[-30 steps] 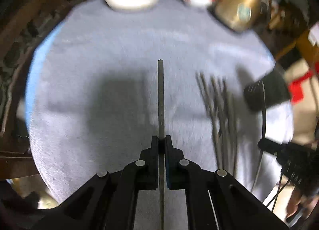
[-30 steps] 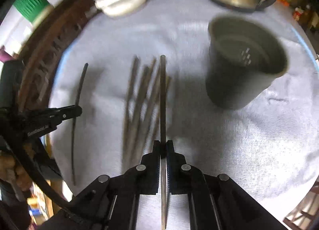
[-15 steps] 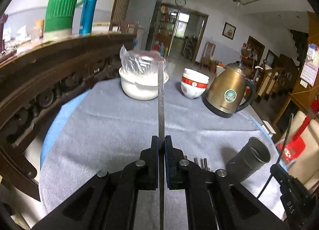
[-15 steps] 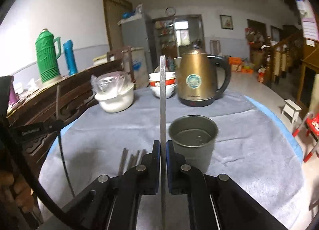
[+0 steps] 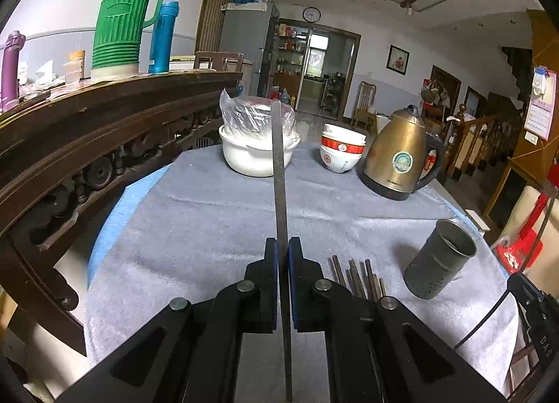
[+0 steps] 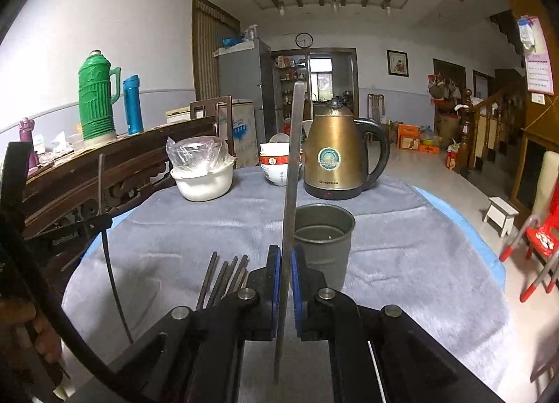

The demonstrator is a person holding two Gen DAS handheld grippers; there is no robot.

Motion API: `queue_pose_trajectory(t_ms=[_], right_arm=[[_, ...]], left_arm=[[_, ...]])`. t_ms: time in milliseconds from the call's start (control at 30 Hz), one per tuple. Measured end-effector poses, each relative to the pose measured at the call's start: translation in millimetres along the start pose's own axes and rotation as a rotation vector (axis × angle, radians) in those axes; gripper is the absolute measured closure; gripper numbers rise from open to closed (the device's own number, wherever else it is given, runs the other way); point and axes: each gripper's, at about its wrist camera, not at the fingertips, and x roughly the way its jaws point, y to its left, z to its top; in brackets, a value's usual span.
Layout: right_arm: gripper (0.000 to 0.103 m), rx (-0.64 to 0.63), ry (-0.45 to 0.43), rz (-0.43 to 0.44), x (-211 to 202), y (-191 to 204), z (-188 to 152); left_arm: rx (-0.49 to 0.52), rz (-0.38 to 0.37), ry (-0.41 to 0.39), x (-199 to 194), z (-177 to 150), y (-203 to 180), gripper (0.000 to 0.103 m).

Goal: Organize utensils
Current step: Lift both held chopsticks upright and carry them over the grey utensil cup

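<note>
In the right wrist view, the right gripper (image 6: 285, 284) is seen clamped on a single chopstick (image 6: 291, 172), whose long axis runs forward along the fingers and rises past the jaw tips. Just beyond the jaws, slightly right of the chopstick line, the grey metal holder cup (image 6: 323, 239) stands upright on the grey cloth (image 6: 419, 263) with its mouth open upward. The remaining chopsticks (image 6: 223, 277) lie flat on the cloth to the left of the jaws, roughly parallel, their long axes pointing away from the camera.

In the left wrist view, the left gripper (image 5: 283, 284) is likewise closed on a second chopstick (image 5: 277, 172), held lengthwise between the pads. From this side the cup (image 5: 440, 259) lies well to the right, beyond the loose bundle (image 5: 360, 277).

The right gripper is judged the nearer to the cup; its chopstick would need tipping end-down over the mouth. Farther back stand a white bowl (image 5: 258, 155), stacked bowls (image 5: 340, 155) and a brass kettle (image 5: 398, 155).
</note>
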Motion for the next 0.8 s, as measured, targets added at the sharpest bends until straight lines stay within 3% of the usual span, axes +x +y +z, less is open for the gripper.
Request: queue_pose_trajectory(t_ms=[400, 800], right_arm=[[0.096, 0.049, 0.027, 0.011, -28, -5, -8], [0.096, 0.085, -0.021, 0.017, -38, -16, 10]], left_arm=[[-0.036, -0.052, 0.010, -39, -9, 10, 0.097], [-0.065, -0.063, 0.041, -29, 19, -5, 0.097]])
